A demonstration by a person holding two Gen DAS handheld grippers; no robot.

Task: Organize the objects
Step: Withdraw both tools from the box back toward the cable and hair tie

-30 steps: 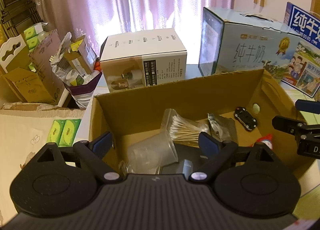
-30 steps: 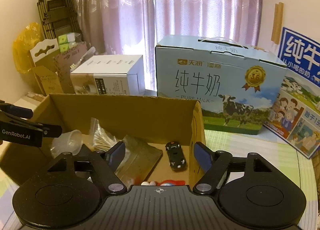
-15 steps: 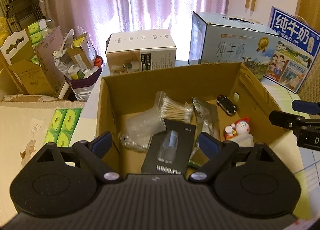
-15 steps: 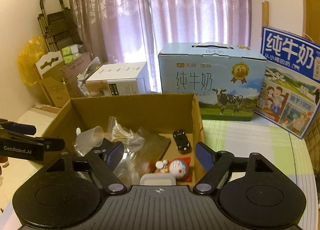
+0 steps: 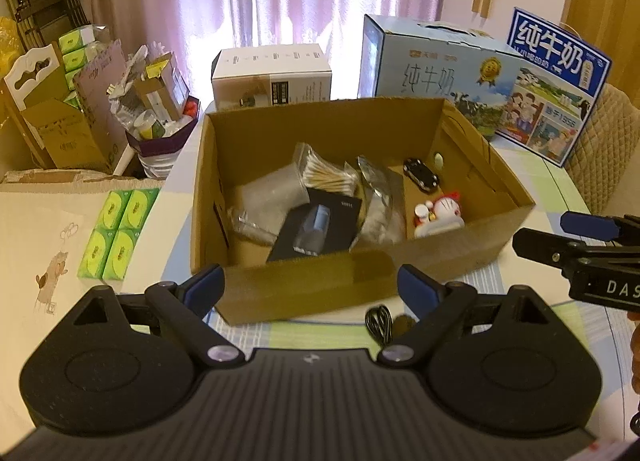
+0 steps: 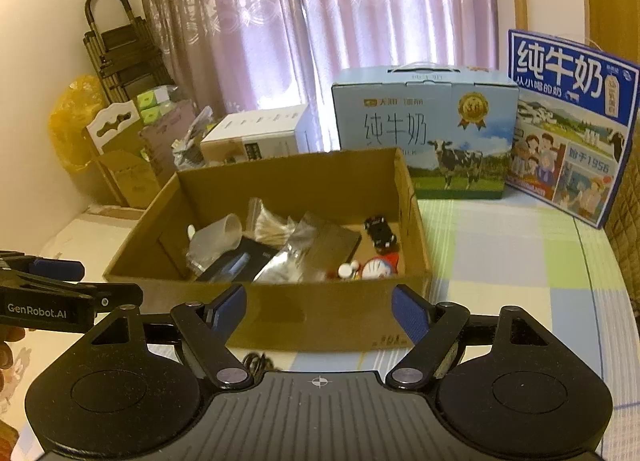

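Note:
An open cardboard box [image 5: 320,289] [image 6: 320,317] stands on the table in front of both grippers. Inside lie a clear plastic cup [image 5: 272,191] [image 6: 218,237], a bag of cotton swabs [image 5: 326,177], a black flat package [image 5: 316,227], a silvery foil bag [image 5: 376,189] [image 6: 280,261], a small black toy car [image 5: 420,175] [image 6: 382,235] and a blue-and-white cat figurine [image 5: 440,213] [image 6: 374,269]. My left gripper [image 5: 312,289] is open and empty, held back from the box's near wall. My right gripper [image 6: 320,309] is likewise open and empty. A coiled black cable [image 5: 378,321] lies on the table before the box.
Two milk cartons [image 6: 424,129] [image 6: 568,121] and a white carton [image 5: 272,73] stand behind the box. Green tissue packs [image 5: 118,233] lie on the left. Cluttered boxes and bags [image 5: 120,101] fill the far left. A chair back [image 5: 604,149] sits at the right.
Both grippers have pulled back and up from over the box, so its near wall and the table in front now show. Both stay open.

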